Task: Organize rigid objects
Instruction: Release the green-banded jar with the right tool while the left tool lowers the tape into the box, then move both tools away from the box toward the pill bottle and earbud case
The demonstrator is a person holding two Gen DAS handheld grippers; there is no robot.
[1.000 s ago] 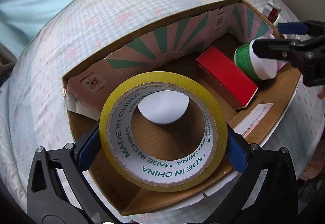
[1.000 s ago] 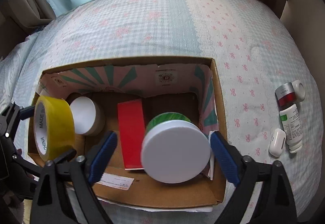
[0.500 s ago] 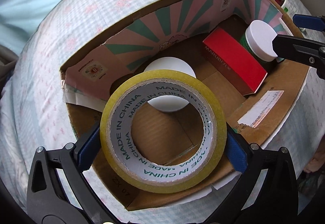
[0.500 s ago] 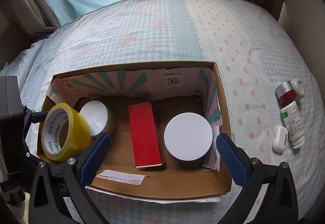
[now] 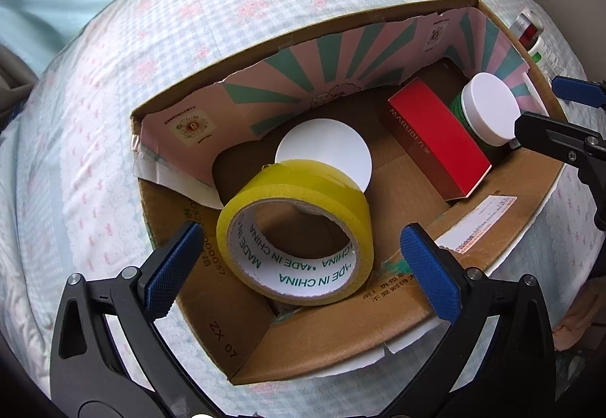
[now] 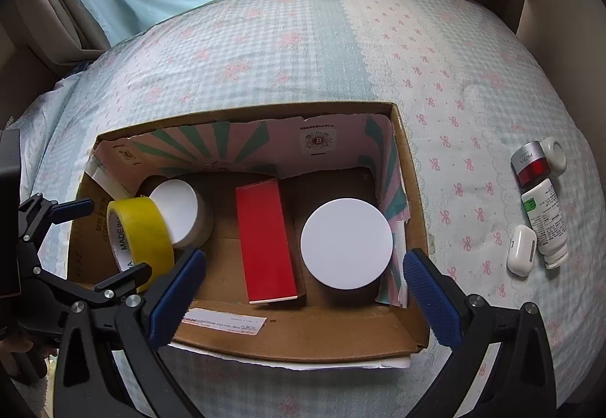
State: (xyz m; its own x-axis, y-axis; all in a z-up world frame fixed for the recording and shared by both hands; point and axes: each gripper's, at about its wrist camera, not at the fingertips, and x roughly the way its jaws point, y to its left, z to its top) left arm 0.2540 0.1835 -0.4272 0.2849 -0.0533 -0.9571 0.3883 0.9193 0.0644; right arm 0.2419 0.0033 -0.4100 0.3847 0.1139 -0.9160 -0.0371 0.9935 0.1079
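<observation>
An open cardboard box (image 6: pixel 341 336) (image 5: pixel 341 342) lies on the bed. Inside it a yellow tape roll (image 5: pixel 299 224) (image 6: pixel 140 232) stands on edge at the left, leaning by a white-lidded jar (image 5: pixel 325 152) (image 6: pixel 178 209). A red carton (image 6: pixel 265 240) (image 5: pixel 435 141) lies in the middle, and a green jar with a white lid (image 6: pixel 346 241) (image 5: pixel 486 107) stands at the right. My left gripper (image 5: pixel 299 266) is open, its pads apart from the roll. My right gripper (image 6: pixel 303 289) is open and empty above the box's near edge.
On the bedspread right of the box lie a red and silver bottle (image 6: pixel 530 164), a white bottle with a green label (image 6: pixel 545 217), a white earbud case (image 6: pixel 520 251) and a small white ring-shaped thing (image 6: pixel 555 154). A blue curtain hangs behind the bed.
My left gripper opened and let go of the tape roll, which now rests in the box. My right gripper let go of the green jar and drew back and up.
</observation>
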